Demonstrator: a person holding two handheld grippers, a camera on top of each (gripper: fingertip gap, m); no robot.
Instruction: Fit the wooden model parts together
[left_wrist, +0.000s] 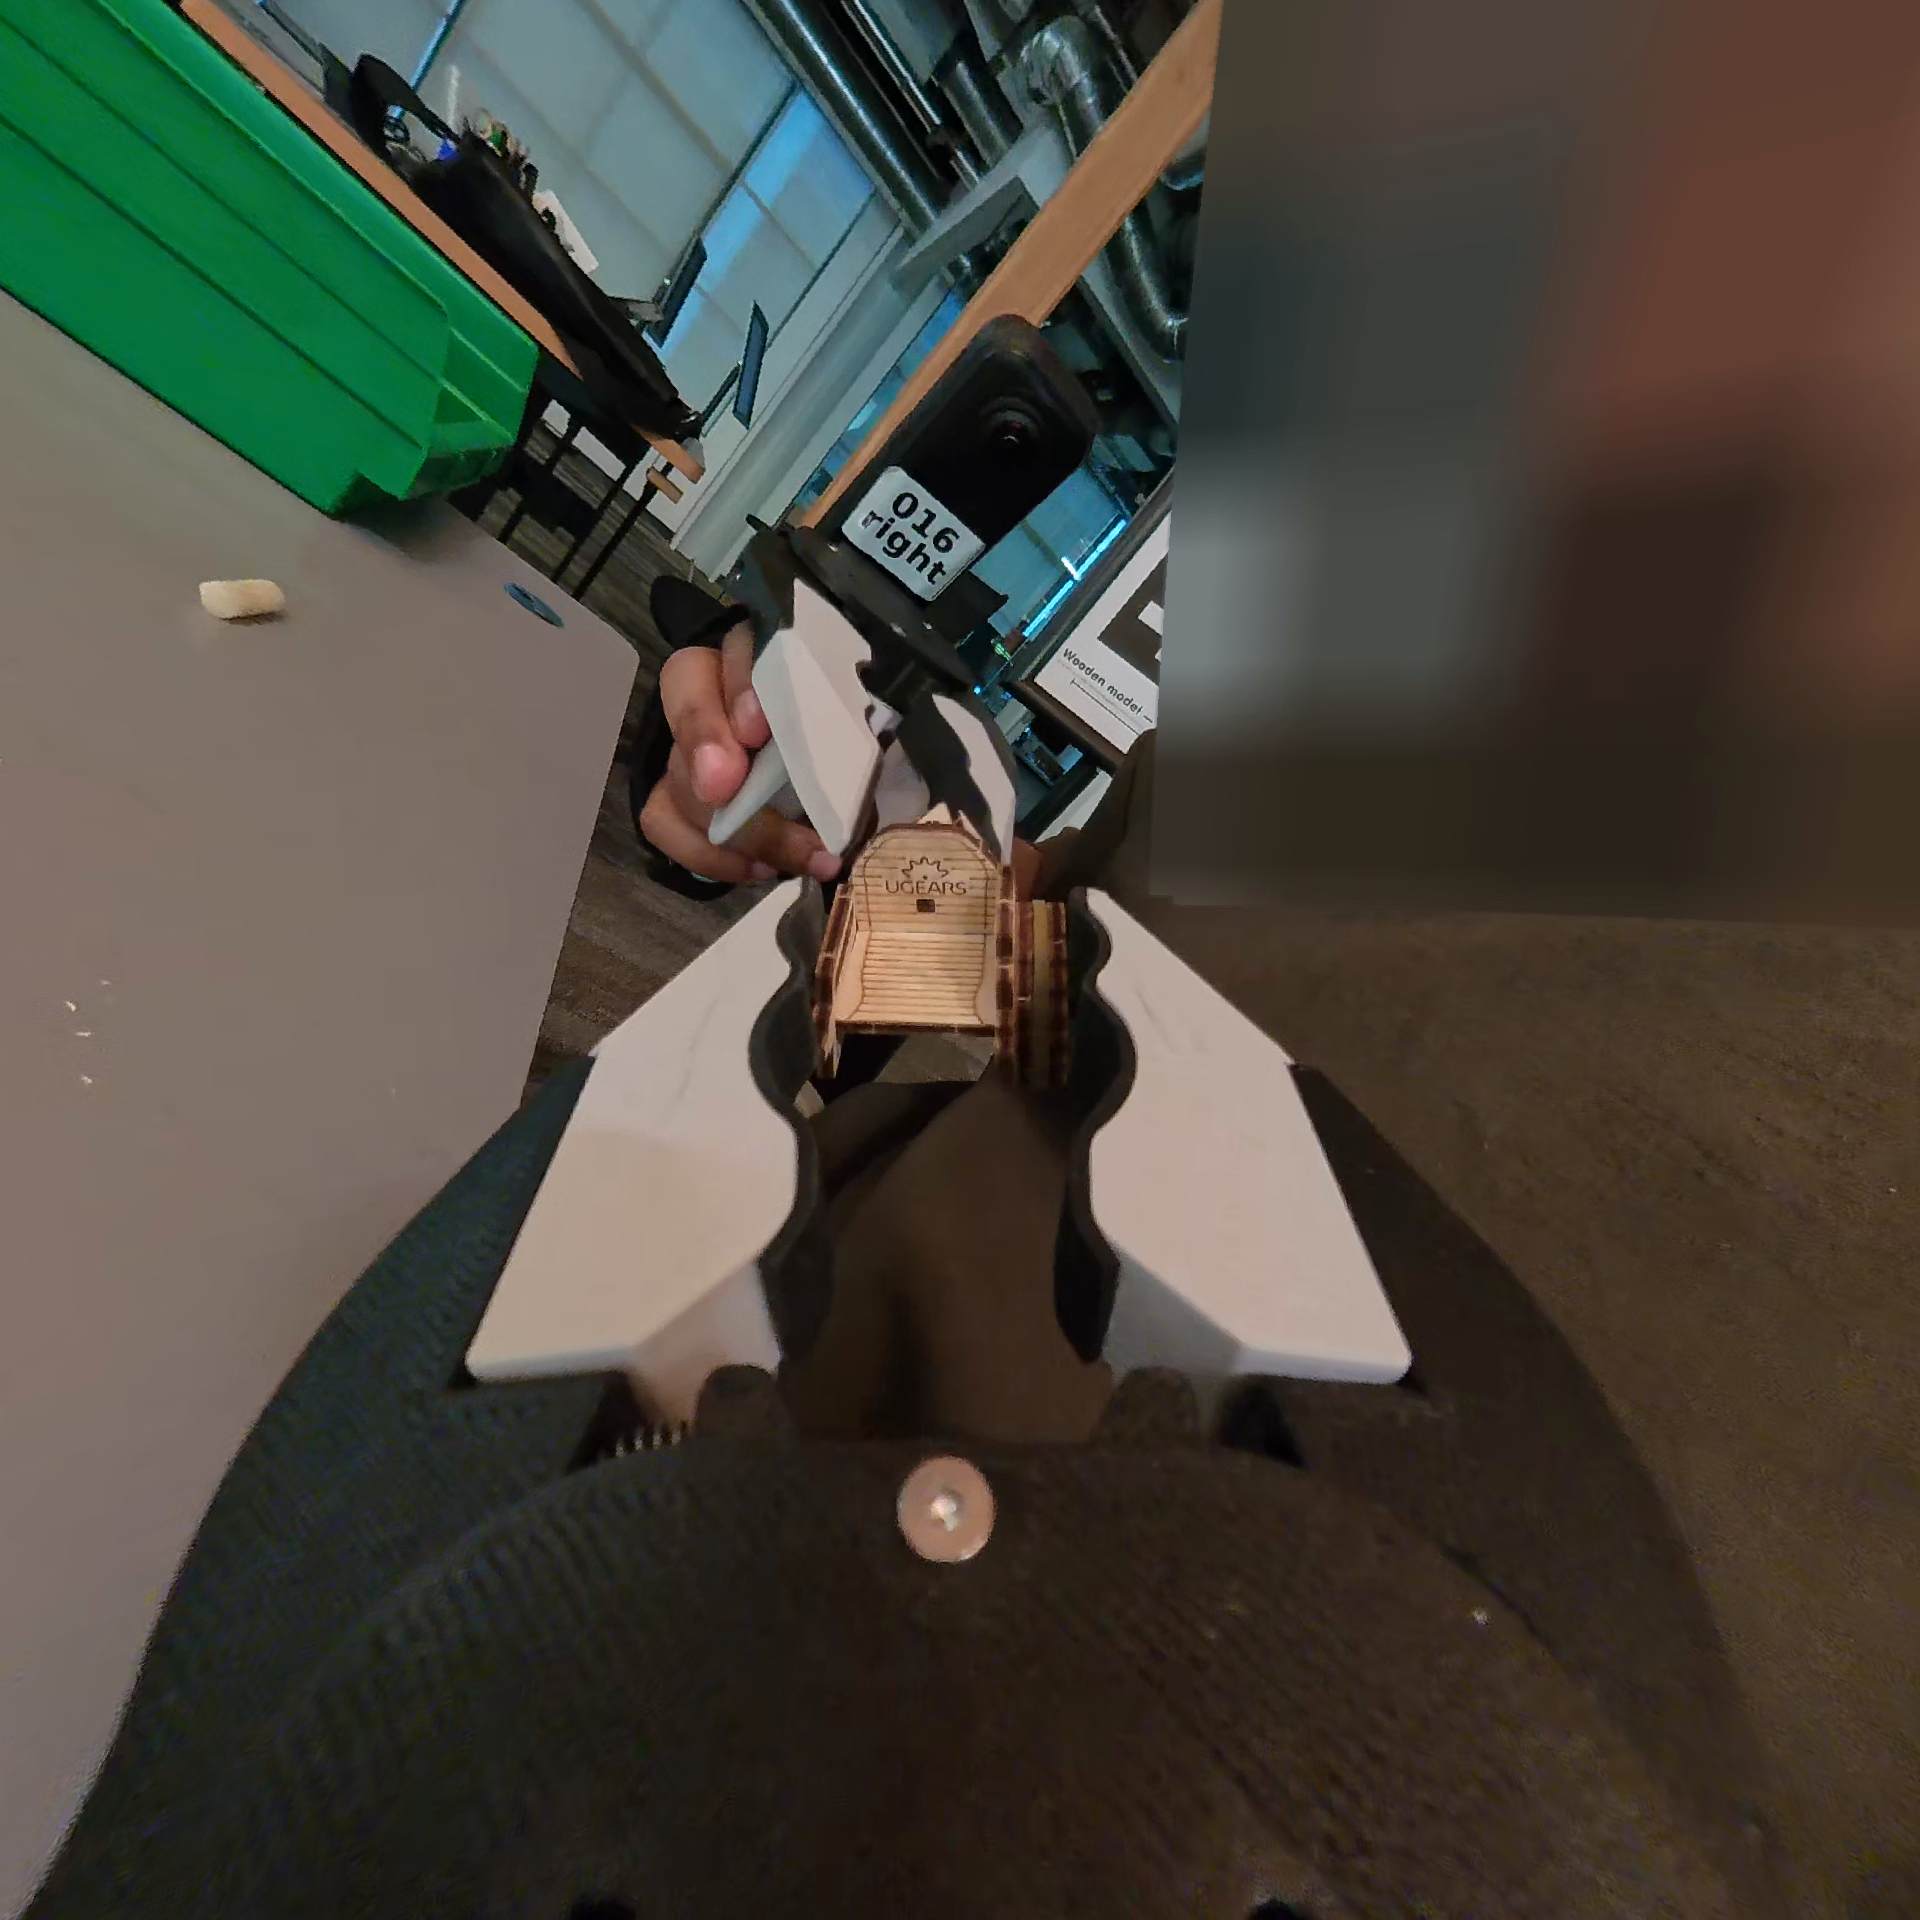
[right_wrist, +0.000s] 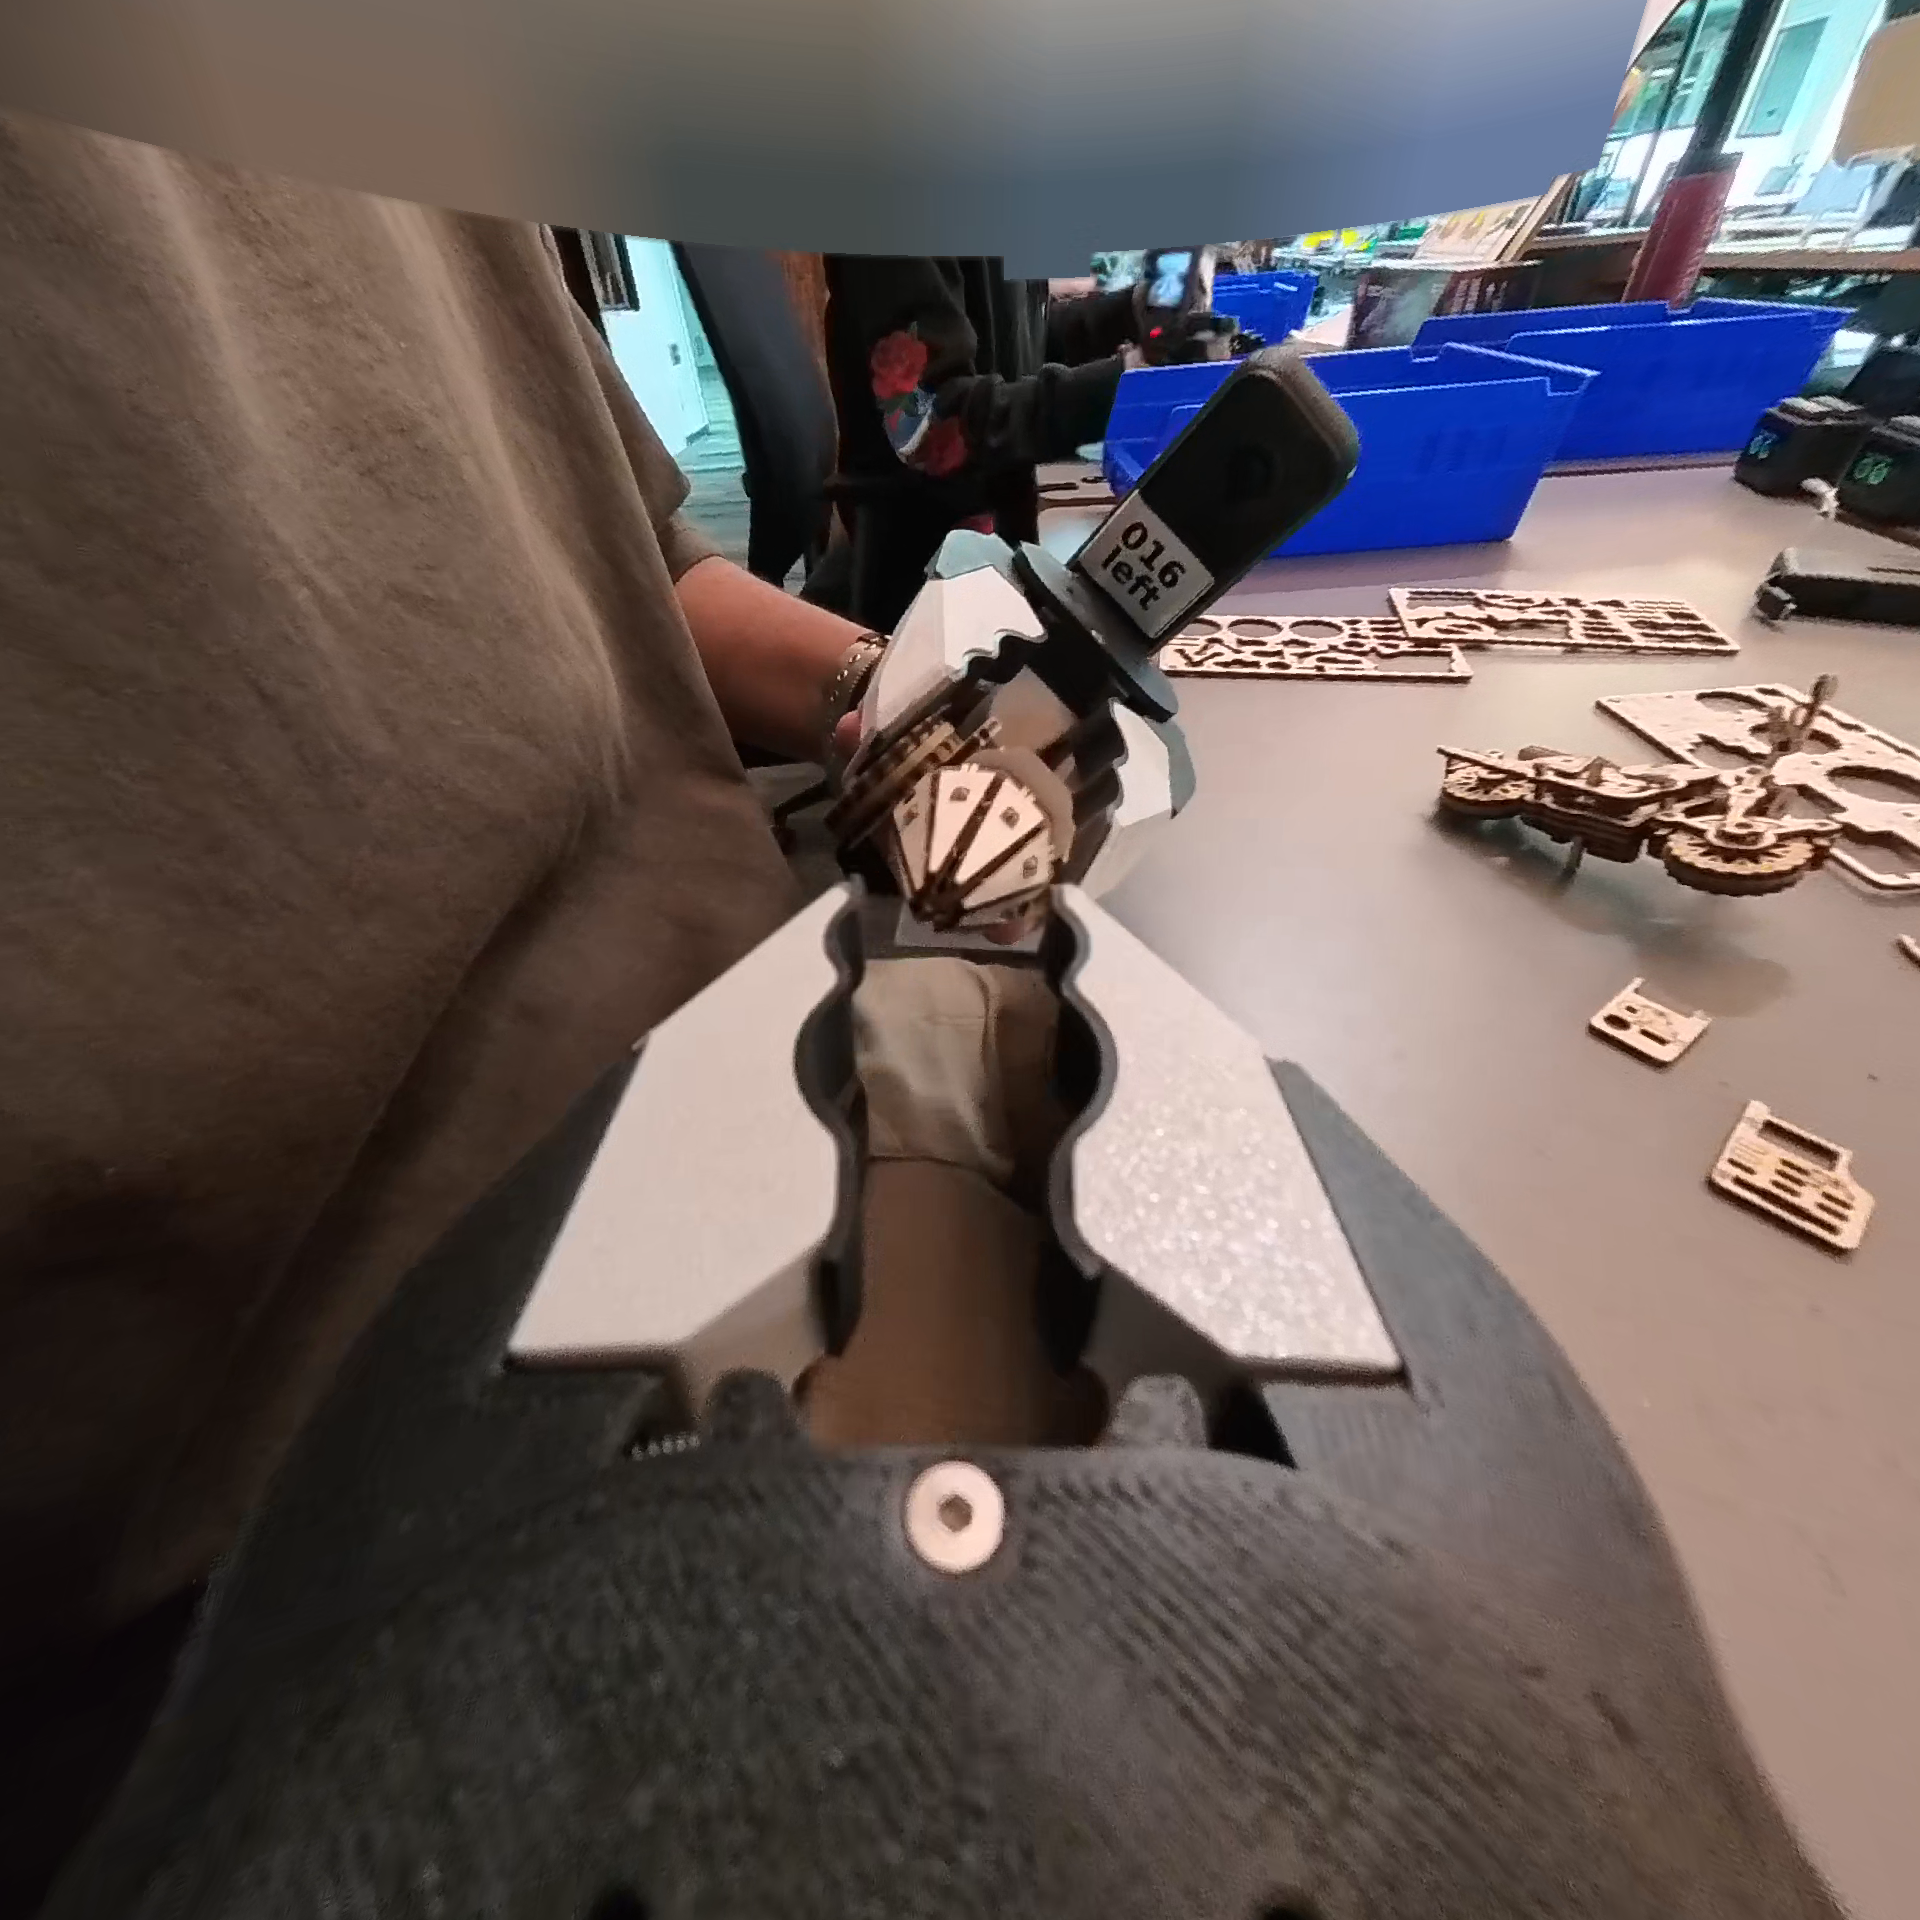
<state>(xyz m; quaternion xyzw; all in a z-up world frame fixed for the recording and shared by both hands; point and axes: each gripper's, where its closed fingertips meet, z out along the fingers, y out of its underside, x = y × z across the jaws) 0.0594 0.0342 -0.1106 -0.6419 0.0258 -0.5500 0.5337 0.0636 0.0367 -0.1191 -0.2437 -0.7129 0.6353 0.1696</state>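
Note:
My left gripper is shut on a small wooden sidecar with a slatted seat and a wheel on its right side. It holds the sidecar in the air off the table edge. My right gripper comes in from the far side, and its fingertips close on the sidecar's top end. In the right wrist view, the right gripper clasps the sidecar's pointed panelled nose, and the left gripper holds it from behind.
A wooden motorcycle model stands on the grey table, with punched-out wooden sheets and small loose parts nearby. Blue bins sit behind, green bins at the far left. A person's brown shirt is close. Only a small space, under 4 cm, lies between the two pairs of fingers. The wooden motorcycle model is about 25 cm from both grippers' fingertips.

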